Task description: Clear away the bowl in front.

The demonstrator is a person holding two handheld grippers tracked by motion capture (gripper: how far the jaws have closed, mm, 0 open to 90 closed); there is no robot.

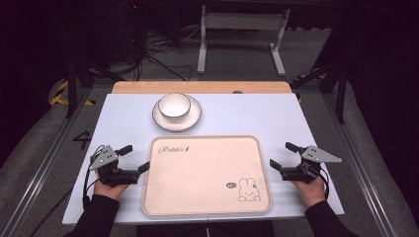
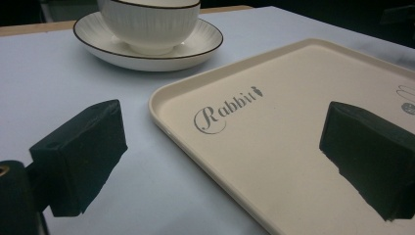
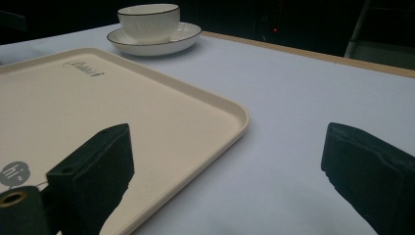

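A cream tray (image 1: 202,173) with "Rabbit" lettering and a bunny drawing lies at the near middle of the table, with nothing on it. Beyond it a white ribbed bowl (image 1: 174,105) sits on a matching saucer (image 1: 193,118). My left gripper (image 1: 138,157) is open at the tray's left edge, one jaw over the tray (image 2: 293,122) and one over the table. My right gripper (image 1: 280,154) is open at the tray's right edge, straddling the rim (image 3: 235,127) the same way. Nothing is between either pair of jaws. The bowl (image 2: 149,24) and the saucer (image 3: 181,36) stand farther off.
The table has a pale blue-white top (image 1: 257,113) and a wooden strip (image 1: 197,87) along its far edge. Bare surface lies on both sides of the tray and around the saucer. A white metal stand (image 1: 242,44) and cables are on the floor behind the table.
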